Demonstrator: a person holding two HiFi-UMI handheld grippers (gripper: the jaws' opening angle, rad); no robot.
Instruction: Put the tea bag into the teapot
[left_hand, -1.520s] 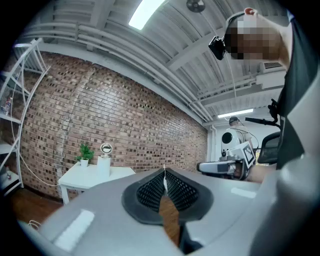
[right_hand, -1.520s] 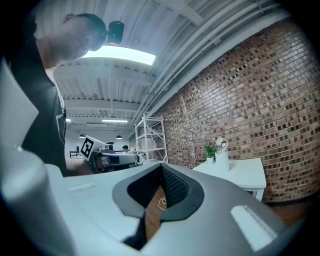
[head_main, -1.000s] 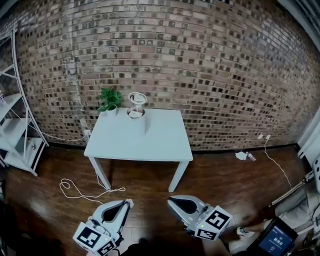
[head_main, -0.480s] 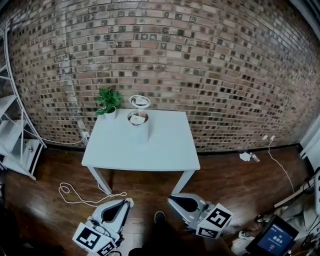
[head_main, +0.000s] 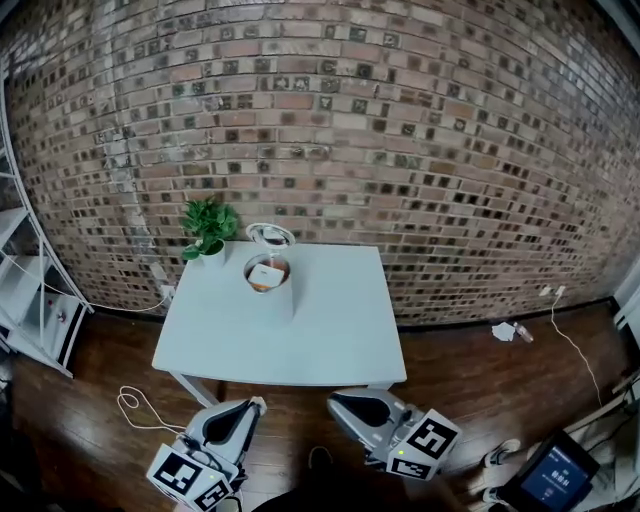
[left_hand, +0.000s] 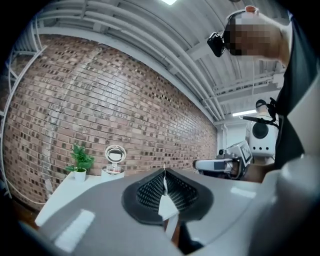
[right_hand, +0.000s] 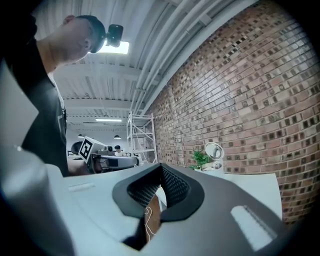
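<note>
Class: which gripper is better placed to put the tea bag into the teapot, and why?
Left. The left gripper is shut on the tea bag; the right gripper is shut with nothing in it. The open-lidded teapot stands left of the table's middle, on the left gripper's side.

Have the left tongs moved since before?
Yes, forward. In the head view the left tongs now almost reach the white table's front edge; before, they were well short of it.
</note>
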